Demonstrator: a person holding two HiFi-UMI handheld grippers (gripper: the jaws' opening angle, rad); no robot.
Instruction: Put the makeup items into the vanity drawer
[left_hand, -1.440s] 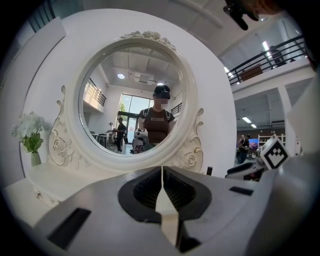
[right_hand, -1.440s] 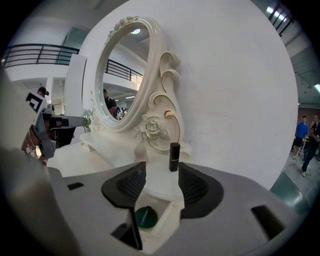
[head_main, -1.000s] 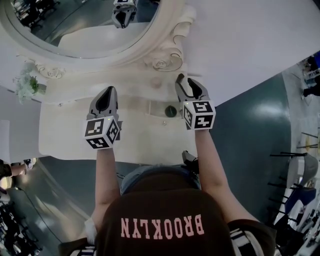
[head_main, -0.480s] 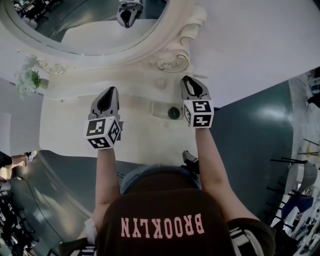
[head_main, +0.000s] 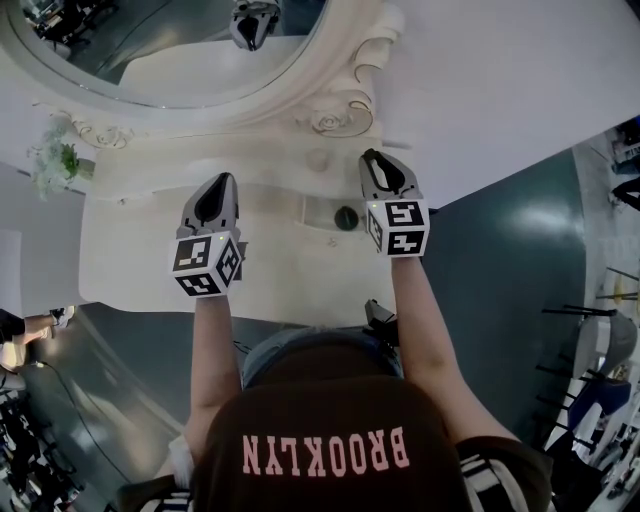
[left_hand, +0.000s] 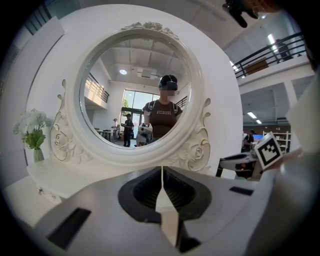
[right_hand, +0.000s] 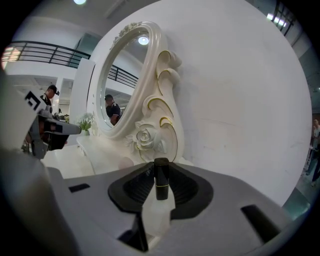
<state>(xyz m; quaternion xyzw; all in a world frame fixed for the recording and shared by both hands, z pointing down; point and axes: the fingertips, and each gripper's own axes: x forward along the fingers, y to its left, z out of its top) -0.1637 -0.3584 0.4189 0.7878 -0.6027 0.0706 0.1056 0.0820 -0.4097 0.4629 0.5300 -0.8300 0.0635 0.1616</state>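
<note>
Your right tongs (right_hand: 160, 172) have just been closing and now grip a lipstick (right_hand: 161, 180), a black tube with a thin gold band. It stands upright between the pads, with its top rising a little above the tips. Your left tongs (left_hand: 162, 172) are clenched pad to pad with only a thin seam between them, and they hold nothing. In the head view both tongs hang side by side over the white worktop (head_main: 150, 260), well apart, each pointing toward the mirror (left_hand: 132, 85). The left tongs sit roughly at the middle of the worktop. The right tongs are near its right end, close to the carved scrolls at the foot of the mirror frame. From the right gripper view, a carved rose (right_hand: 146, 137) on that frame shows just beyond the lipstick, with a plain white wall (right_hand: 235, 100) to its right. A dark round item (head_main: 346, 217) lies on the worktop between the two tongs, just beside the right one. A pale disc (head_main: 318, 160) rests farther back, near the frame. At the far left end of the worktop stand white flowers (left_hand: 33, 127) in a small vase, beside the frame's left edge. The oval mirror reflects you standing in front of it, with a bright hall behind you. In the left gripper view, the right tongs' marker cube (left_hand: 270, 150) shows at the right edge, level with the base of the frame.
</note>
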